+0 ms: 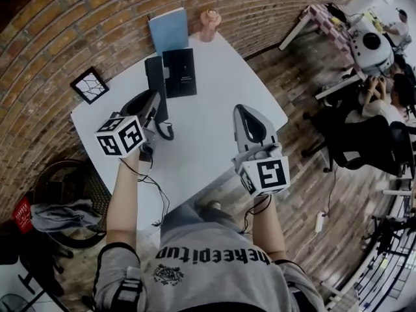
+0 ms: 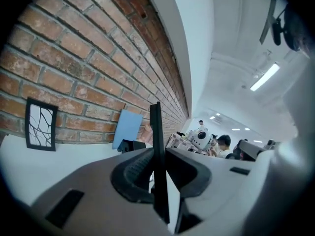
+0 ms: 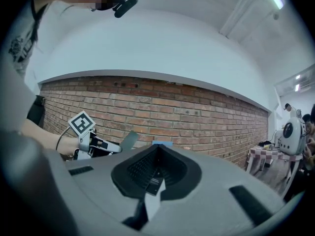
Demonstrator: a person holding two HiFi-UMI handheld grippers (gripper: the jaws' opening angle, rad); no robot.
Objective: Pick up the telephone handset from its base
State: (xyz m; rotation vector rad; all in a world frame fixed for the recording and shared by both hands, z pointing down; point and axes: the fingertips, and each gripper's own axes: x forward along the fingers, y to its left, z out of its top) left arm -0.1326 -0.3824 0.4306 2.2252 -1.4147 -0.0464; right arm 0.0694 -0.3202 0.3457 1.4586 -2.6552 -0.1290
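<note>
Left gripper (image 1: pixel 151 104) has its jaws clamped, partly apart, on the black slab-shaped telephone handset (image 1: pixel 156 77). Handset is held edge-on, off the black rectangular phone base (image 1: pixel 180 72), just left of it. Right gripper (image 1: pixel 247 114), well right of the base: jaws together, empty.

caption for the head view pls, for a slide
Left gripper holds the black telephone handset beside its base on the white table; right gripper shut, empty.
</note>
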